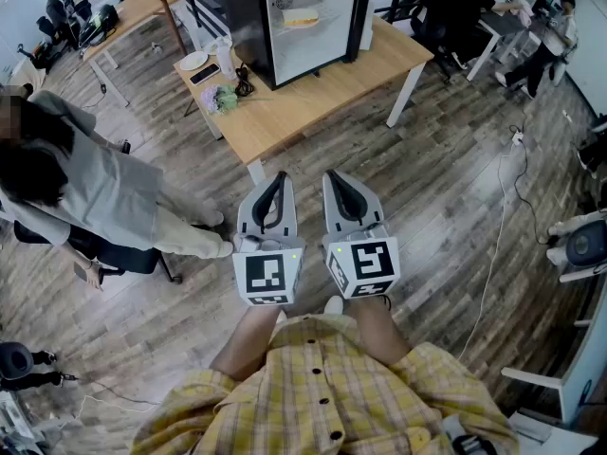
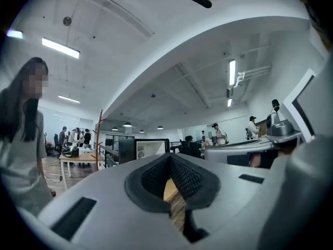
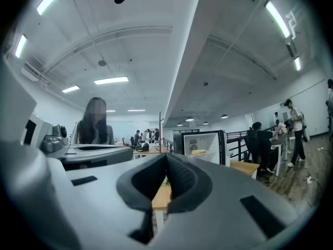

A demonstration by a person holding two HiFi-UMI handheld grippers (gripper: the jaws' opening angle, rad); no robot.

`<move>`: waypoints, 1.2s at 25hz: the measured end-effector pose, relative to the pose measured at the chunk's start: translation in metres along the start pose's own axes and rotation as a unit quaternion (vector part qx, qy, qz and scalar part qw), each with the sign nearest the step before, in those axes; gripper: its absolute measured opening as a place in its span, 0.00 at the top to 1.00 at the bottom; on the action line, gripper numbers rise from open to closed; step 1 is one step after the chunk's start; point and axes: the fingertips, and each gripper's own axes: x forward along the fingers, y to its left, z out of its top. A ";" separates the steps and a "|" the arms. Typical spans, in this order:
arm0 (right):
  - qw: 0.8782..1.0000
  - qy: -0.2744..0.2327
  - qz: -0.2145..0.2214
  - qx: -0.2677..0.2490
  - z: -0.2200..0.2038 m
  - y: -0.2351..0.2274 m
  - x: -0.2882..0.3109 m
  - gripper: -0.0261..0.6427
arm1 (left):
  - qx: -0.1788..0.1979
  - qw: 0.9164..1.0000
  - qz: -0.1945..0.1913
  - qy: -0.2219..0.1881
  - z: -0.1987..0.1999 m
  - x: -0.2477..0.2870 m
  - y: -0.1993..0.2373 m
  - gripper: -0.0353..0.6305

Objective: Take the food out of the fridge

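A black mini fridge (image 1: 305,19) stands on a wooden table (image 1: 322,93) at the far end of the head view. A pale, sandwich-like food item (image 1: 302,17) shows through its front on a shelf. Both grippers are held close to my body, well short of the table, side by side and pointing level at the fridge. My left gripper (image 1: 278,178) is shut with nothing between its jaws, and so is my right gripper (image 1: 333,177). The fridge (image 3: 204,144) and the food (image 3: 198,151) sit just right of the jaw tips in the right gripper view. The left gripper view shows the fridge (image 2: 150,148) further off.
A person in grey (image 1: 90,188) sits on a chair at the left, near the table's corner. On the table's left end lie a plate (image 1: 193,61), a phone (image 1: 204,74) and a small bunch of flowers (image 1: 220,99). A white cable (image 1: 498,240) runs across the wooden floor at right.
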 end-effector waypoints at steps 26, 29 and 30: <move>0.998 0.021 0.056 0.009 -0.028 -0.057 -0.032 0.95 | -0.001 0.999 0.029 0.032 -0.027 0.010 -0.077 0.94; 0.998 0.027 0.064 0.011 -0.032 -0.062 -0.025 0.95 | -0.003 0.998 0.039 0.039 -0.033 0.018 -0.072 0.94; 0.997 0.028 0.065 0.010 -0.033 -0.064 -0.021 0.95 | -0.003 0.998 0.043 0.040 -0.035 0.023 -0.069 0.94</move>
